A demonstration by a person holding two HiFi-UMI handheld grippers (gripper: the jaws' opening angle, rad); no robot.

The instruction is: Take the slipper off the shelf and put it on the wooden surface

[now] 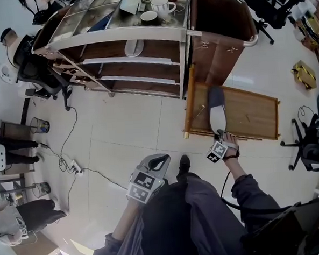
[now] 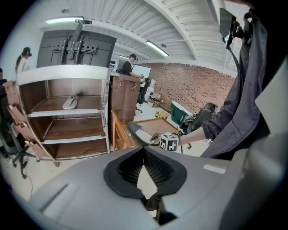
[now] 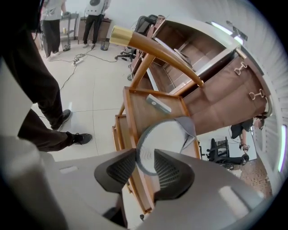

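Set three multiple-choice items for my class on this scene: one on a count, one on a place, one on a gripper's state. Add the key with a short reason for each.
1. How many slippers lie on the shelf?
A none
B one
C three

2. Where is the slipper that the right gripper holds?
A on the shelf
B over the wooden surface
C under the shelf

3. How is the left gripper?
A shut, empty
B wide open
C shut on the slipper

Key:
1 B: a single second slipper lies on an upper board.
2 B: the head view shows it, gripped at the heel, over the wood.
3 A: its jaws meet at the tips with nothing between.
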